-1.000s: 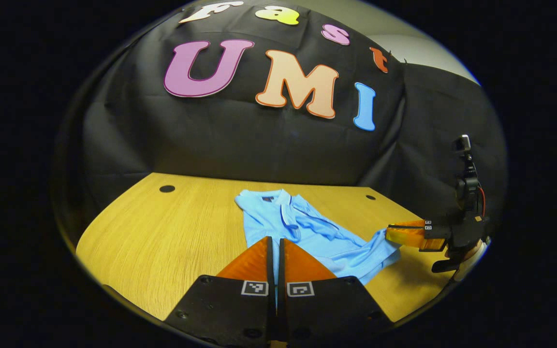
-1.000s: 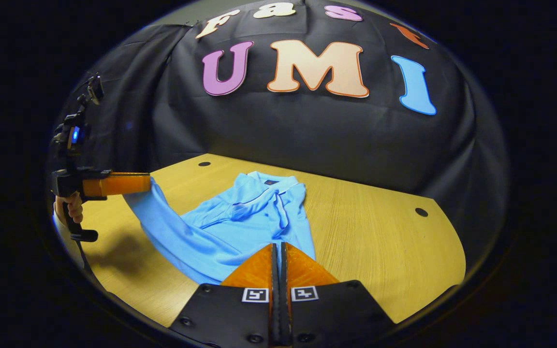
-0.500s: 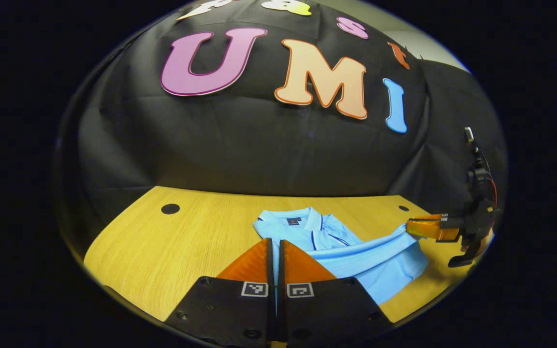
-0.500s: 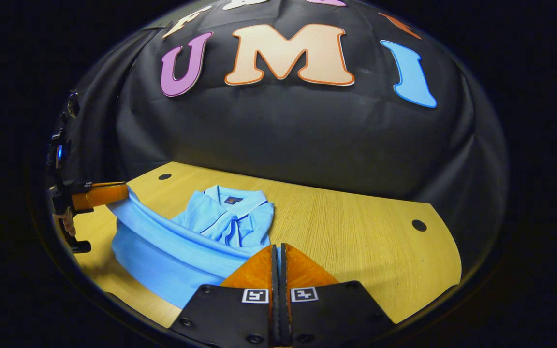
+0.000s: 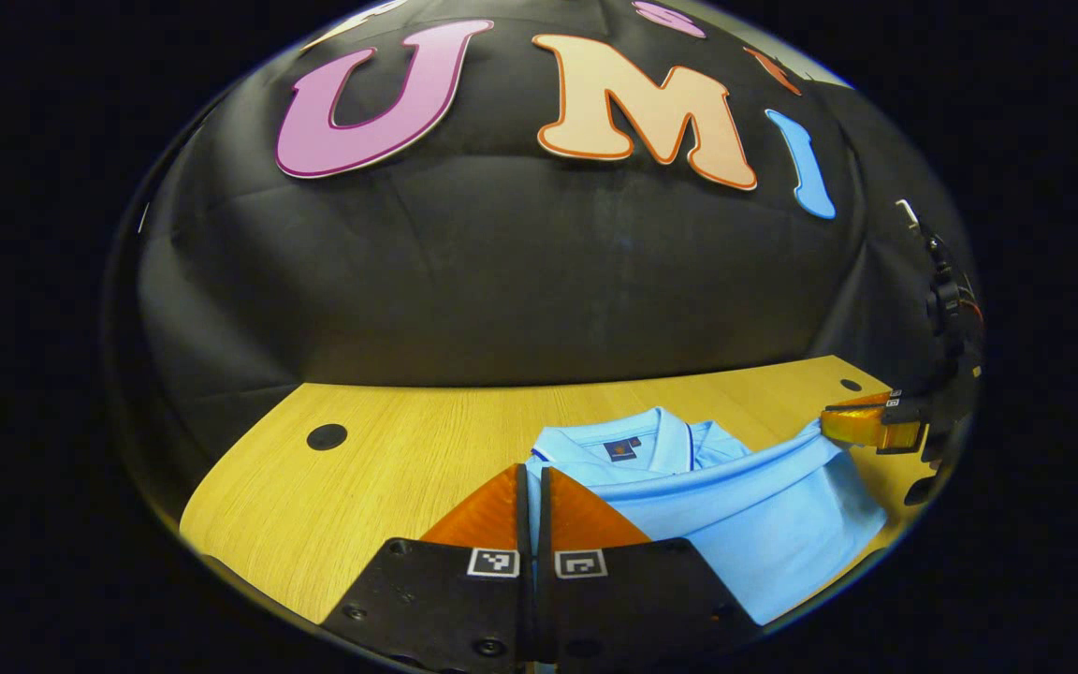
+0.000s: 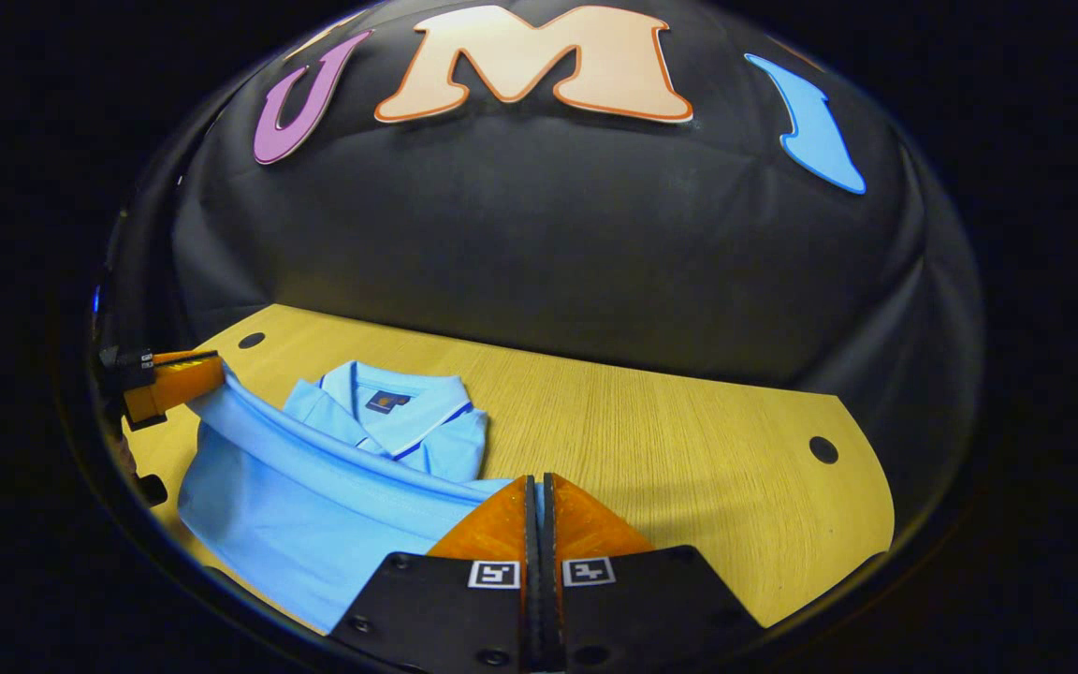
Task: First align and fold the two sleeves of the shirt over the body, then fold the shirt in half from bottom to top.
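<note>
Carrying the hem up toward the collar, both grippers are mid bottom-to-top fold. Left gripper [image 5: 531, 487] has its jaws pressed together on one bottom corner of the shirt [image 5: 735, 524]; right gripper [image 6: 539, 494] is clamped the same way on the other corner, a thin strip of blue cloth showing between its fingers. Each grips a corner so the hem stays stretched as a straight edge between them, which keeps the fold square instead of bunching.

Shirt lies on the wooden table [image 6: 689, 431], toward its front side, collar [image 6: 403, 412] pointing at the back wall. Lifted lower half arches over the body as a taut band running from one gripper to the other; in the right gripper view the left gripper sits at the far end of that band, in the left gripper view the right one [image 5: 862, 423] does. Sleeves look already tucked over the body, so the last fold is likely underway. Hem is near the collar but not laid down yet.
</note>
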`<state>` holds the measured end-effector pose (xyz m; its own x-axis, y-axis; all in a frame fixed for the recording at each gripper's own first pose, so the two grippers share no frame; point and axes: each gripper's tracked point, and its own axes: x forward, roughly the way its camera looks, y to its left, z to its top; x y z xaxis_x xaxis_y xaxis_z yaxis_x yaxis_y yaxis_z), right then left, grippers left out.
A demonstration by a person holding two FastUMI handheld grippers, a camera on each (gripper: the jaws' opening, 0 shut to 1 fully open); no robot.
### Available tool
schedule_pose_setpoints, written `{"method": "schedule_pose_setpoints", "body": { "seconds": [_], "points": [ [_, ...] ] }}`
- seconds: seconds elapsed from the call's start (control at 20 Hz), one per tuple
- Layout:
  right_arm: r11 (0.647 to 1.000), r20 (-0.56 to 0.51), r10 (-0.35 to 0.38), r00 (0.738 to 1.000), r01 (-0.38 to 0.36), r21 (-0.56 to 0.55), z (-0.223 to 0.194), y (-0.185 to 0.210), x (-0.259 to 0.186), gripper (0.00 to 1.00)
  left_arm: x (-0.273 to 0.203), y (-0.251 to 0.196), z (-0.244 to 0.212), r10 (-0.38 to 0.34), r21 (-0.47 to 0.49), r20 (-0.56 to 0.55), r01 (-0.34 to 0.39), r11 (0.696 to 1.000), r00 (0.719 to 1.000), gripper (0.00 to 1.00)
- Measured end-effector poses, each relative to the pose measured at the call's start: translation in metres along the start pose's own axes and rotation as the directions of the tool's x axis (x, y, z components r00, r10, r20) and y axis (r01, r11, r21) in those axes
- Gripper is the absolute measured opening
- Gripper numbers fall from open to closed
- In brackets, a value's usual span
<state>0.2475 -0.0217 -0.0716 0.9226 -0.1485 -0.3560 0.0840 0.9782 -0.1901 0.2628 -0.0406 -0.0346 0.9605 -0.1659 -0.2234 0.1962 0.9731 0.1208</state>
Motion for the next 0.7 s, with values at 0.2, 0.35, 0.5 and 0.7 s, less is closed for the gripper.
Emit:
{"method": "schedule_pose_setpoints", "body": {
  "seconds": [0.2,0.35,0.5,0.7],
  "points": [
    [1.000,0.022,-0.013,1.000,0.013,-0.004,0.001,-0.001,0.012,0.03,0.020,0.002,-0.009,0.042,0.006,-0.021,-0.042,0.999,0.999,0.00],
    [1.000,0.022,-0.018,1.000,0.018,-0.009,-0.001,-0.001,0.012,0.08,0.018,0.011,-0.009,0.095,0.008,-0.014,-0.094,0.995,0.995,0.02],
    [1.000,0.002,-0.016,1.000,0.016,-0.016,-0.004,-0.005,0.004,0.52,0.006,0.018,-0.007,0.115,0.009,-0.025,-0.115,0.993,0.993,0.20],
    [1.000,0.045,-0.010,0.999,0.010,0.007,0.007,-0.008,-0.017,0.99,-0.021,0.031,-0.004,0.180,0.066,-0.002,-0.179,0.982,0.984,0.96]
  ]
}}
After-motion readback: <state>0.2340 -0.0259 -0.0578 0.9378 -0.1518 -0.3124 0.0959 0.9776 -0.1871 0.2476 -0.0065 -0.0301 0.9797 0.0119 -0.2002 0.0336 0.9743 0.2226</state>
